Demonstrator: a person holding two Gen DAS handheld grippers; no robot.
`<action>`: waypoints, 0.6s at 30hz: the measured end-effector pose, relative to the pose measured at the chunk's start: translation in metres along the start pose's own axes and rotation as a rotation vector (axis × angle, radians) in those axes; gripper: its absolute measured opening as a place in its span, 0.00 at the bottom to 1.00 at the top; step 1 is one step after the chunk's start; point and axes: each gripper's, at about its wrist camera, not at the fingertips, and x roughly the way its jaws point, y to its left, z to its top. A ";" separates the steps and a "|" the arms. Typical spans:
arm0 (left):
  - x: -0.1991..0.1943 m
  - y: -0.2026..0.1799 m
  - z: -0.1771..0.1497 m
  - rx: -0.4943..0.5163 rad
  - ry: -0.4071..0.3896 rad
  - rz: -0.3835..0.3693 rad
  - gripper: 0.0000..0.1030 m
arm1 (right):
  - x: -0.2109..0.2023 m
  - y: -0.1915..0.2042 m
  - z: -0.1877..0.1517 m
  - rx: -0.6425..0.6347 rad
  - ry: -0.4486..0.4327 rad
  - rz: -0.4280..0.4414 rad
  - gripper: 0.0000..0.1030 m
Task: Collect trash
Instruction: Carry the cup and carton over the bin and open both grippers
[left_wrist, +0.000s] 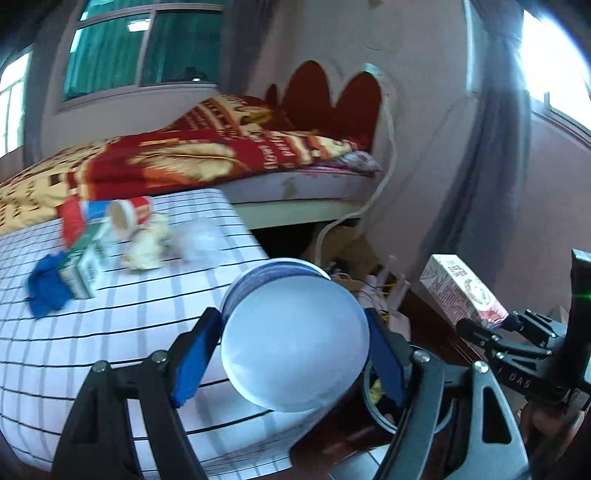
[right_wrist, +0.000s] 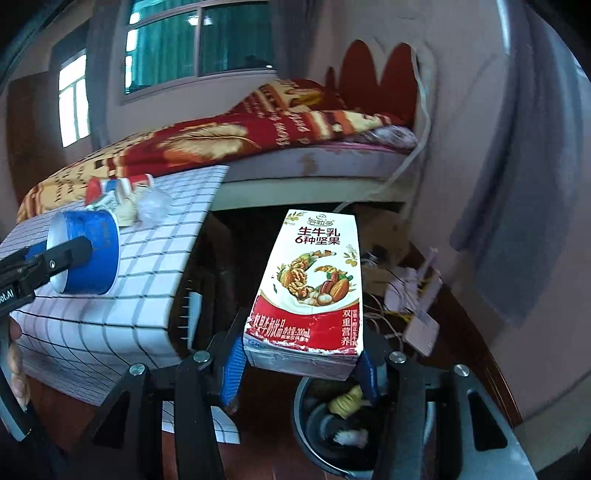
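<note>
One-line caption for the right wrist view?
Right gripper holds a milk carton above the trash bin; left gripper carries a blue cup beside the checked table.

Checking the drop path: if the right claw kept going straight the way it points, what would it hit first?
Probably the floor clutter beyond the dark trash bin; the right claw, shut on the milk carton, points over the bin. Depth is unclear.

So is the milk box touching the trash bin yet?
Apart. The right wrist view shows the milk box held up in the right gripper, with the trash bin below.
</note>
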 end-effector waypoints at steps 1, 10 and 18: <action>0.003 -0.009 0.000 0.011 0.005 -0.018 0.76 | -0.001 -0.008 -0.005 0.009 0.006 -0.012 0.52; 0.026 -0.077 -0.010 0.086 0.059 -0.137 0.75 | -0.010 -0.067 -0.044 0.079 0.056 -0.079 0.51; 0.043 -0.121 -0.025 0.150 0.122 -0.223 0.75 | -0.006 -0.095 -0.072 0.116 0.104 -0.103 0.52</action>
